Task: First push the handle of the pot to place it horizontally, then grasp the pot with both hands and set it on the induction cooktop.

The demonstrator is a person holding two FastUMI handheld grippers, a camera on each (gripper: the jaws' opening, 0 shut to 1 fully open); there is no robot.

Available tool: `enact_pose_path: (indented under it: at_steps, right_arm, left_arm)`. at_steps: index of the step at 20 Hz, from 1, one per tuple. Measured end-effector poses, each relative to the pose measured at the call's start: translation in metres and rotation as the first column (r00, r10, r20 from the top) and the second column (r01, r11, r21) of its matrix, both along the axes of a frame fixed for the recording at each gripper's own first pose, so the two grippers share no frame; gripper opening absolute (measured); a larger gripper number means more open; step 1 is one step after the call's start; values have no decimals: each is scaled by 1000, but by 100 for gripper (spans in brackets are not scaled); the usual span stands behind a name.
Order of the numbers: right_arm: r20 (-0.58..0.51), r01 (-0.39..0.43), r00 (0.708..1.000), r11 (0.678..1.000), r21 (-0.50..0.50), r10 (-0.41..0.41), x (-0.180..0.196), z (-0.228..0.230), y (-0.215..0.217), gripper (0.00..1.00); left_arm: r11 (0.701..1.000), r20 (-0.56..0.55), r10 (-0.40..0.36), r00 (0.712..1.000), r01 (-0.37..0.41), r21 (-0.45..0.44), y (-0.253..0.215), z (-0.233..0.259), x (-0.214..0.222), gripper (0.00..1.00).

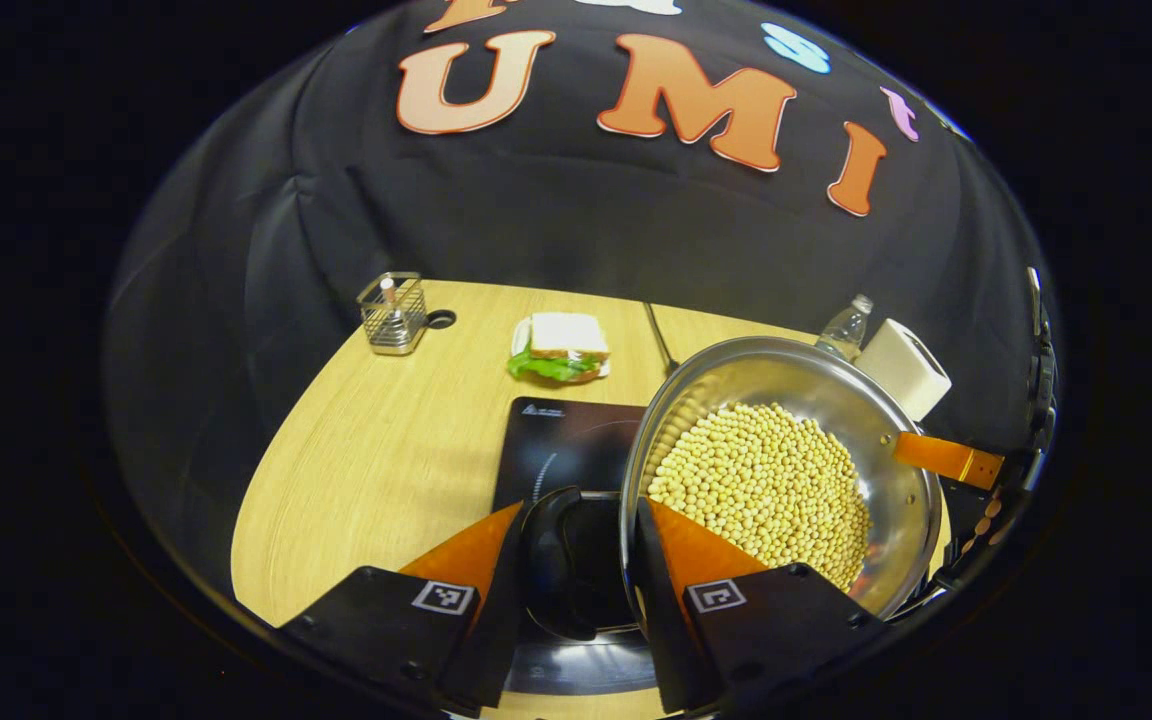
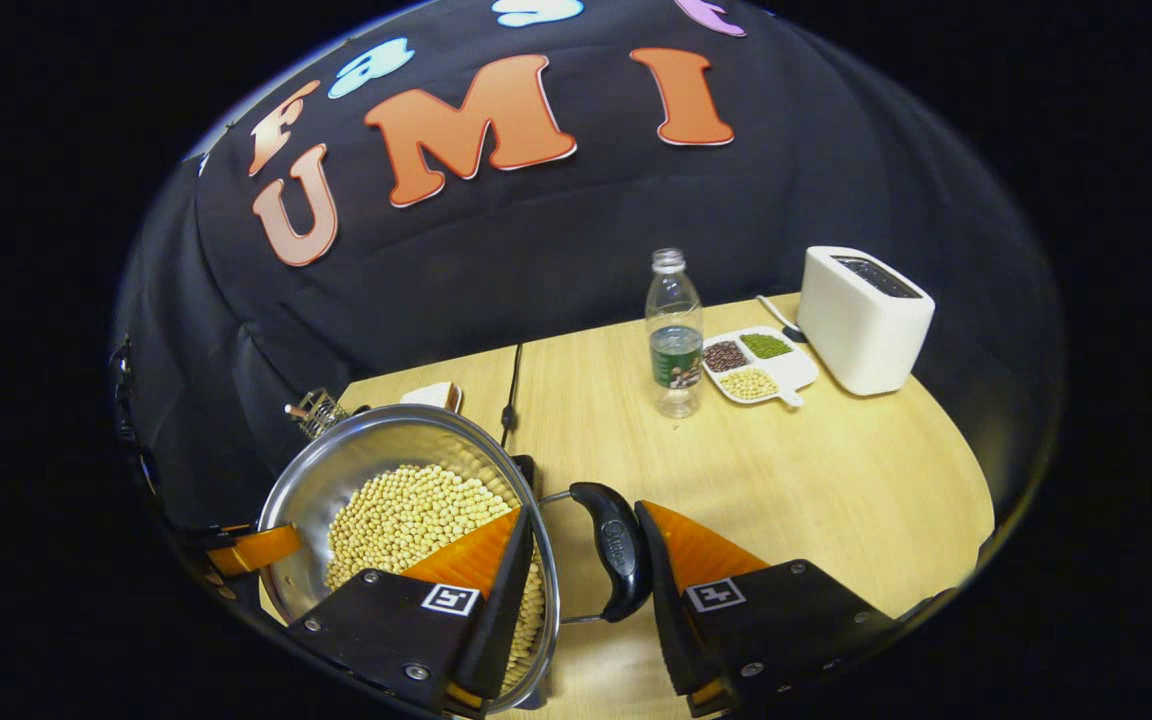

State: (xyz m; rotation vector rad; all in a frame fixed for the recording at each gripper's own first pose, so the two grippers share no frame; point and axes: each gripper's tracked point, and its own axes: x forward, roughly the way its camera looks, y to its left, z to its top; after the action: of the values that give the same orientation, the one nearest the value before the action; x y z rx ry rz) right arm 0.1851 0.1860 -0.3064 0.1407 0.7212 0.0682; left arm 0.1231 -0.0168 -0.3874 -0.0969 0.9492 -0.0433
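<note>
A steel pot [image 1: 786,352] full of pale soybeans [image 1: 766,480] sits over the right part of the black induction cooktop [image 1: 566,445]. Whether it rests on it or hangs above it I cannot tell. My left gripper [image 1: 579,508] is shut on the pot's black loop handle [image 1: 561,560], one finger at the rim. On the pot's far side a finger of the other gripper [image 1: 946,458] shows. In the right gripper view, my right gripper [image 2: 584,510] is shut on the opposite black handle [image 2: 616,560] of the pot [image 2: 376,440], its left finger lying over the beans [image 2: 406,520].
On the wooden table [image 2: 836,480] stand a water bottle [image 2: 675,335], a divided dish of beans [image 2: 758,365] and a white toaster [image 2: 864,318]. A sandwich on a plate [image 1: 558,347] and a wire holder [image 1: 393,313] sit behind the cooktop. A dark cable [image 2: 513,385] runs toward the wall.
</note>
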Motion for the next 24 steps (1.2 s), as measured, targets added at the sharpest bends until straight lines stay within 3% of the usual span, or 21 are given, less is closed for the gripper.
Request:
enact_pose_path:
  at_steps: [1, 4, 17, 21, 24]
  right_arm:
    - [-9, -6, 1000, 1000, -3, 6, 0, -5, 7, 61]
    - [-41, -15, 999, 1000, 1, 15, -1, -24, 21, 61]
    - [-95, -14, 995, 1000, -7, 13, 4, -53, 36, 61]
    - [-51, -53, 997, 998, 30, 54, 8, -37, 34, 69]
    - [27, -66, 997, 998, 6, 66, 9, -4, 17, 84]
  left_arm:
    - [1000, -13, 6, 1000, -6, 7, 8, -6, 0, 60]
    - [1000, -41, 16, 999, -15, 20, 27, -20, 0, 60]
    - [1000, -88, 21, 996, -21, 2, 18, -17, 4, 61]
    - [1000, -48, 27, 999, -27, -5, 18, -10, 8, 71]
    - [999, -10, 42, 999, -42, 8, 17, 11, 8, 95]
